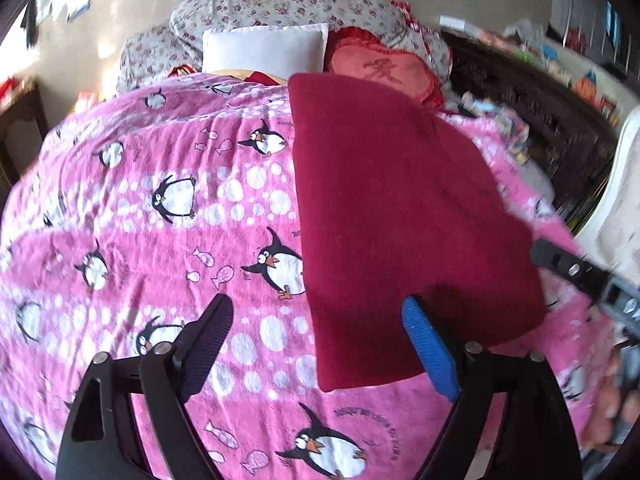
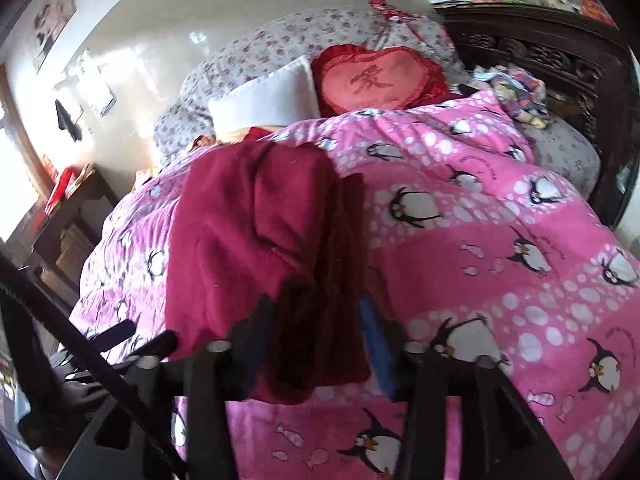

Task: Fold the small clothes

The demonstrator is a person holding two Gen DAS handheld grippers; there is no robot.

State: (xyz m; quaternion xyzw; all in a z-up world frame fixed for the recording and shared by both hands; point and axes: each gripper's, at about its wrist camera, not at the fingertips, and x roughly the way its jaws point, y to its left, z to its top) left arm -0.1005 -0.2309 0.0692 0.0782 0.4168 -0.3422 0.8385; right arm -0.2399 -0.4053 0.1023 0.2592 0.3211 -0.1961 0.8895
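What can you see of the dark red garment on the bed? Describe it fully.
The dark red garment looks like soft, fuzzy fleece. It lies folded into a long, roughly rectangular slab on the pink penguin blanket, its far end near the pillows. Its near edge sits between the right gripper fingers, which look parted; the left gripper is open just short of it.

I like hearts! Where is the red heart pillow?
The heart pillow sits at the bed's head, right of the white pillow, above the pink penguin blanket.

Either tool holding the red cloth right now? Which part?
Left tool: open, holds nothing. Right tool: near edge of the red cloth lies between its jaws, but blur hides whether they grip.
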